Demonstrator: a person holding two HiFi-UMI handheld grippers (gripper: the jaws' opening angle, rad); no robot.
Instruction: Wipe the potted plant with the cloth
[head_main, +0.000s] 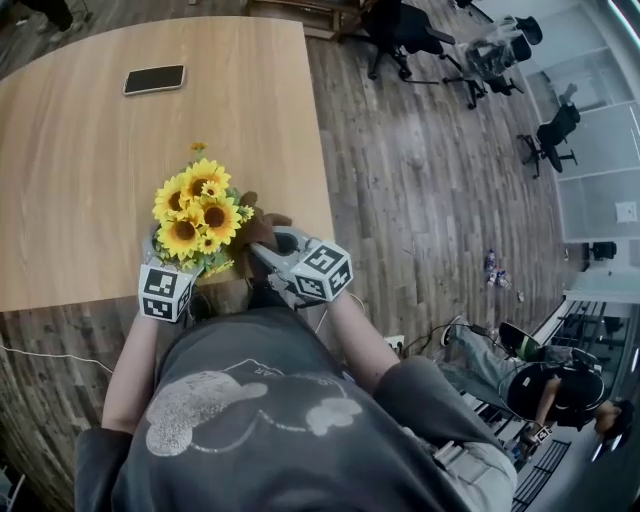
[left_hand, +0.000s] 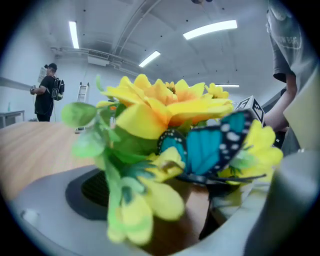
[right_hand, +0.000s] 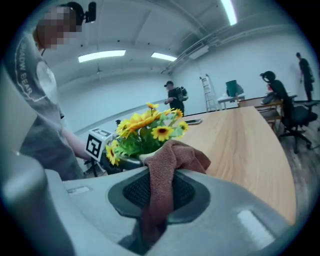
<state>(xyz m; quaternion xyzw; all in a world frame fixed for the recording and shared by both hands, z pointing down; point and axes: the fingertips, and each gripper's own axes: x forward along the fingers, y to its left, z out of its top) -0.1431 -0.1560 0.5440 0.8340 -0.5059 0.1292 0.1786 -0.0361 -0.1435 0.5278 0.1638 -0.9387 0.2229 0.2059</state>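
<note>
Plant (head_main: 200, 225) first: your left tool (left_hand: 187, 220) clamps its pot (head_main: 228, 292), petals (left_hand: 155, 102) crowding the jaws, at the near edge of the table (head_main: 90, 180). Your right tool (right_hand: 155, 215) is clenched on the cloth (right_hand: 167, 165), its fold bunched just beside the pot rim. Hold the pot steady, wipe lightly along the rim and leaves (right_hand: 131, 146), and avoid snagging petals.

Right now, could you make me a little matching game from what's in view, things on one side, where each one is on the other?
1 cloth
2 phone
3 butterfly
4 potted plant

A flat on the table, far end
B among the yellow flowers
C pinched in the right gripper
D between the left gripper's jaws

Pairs: 1-C, 2-A, 3-B, 4-D
</note>
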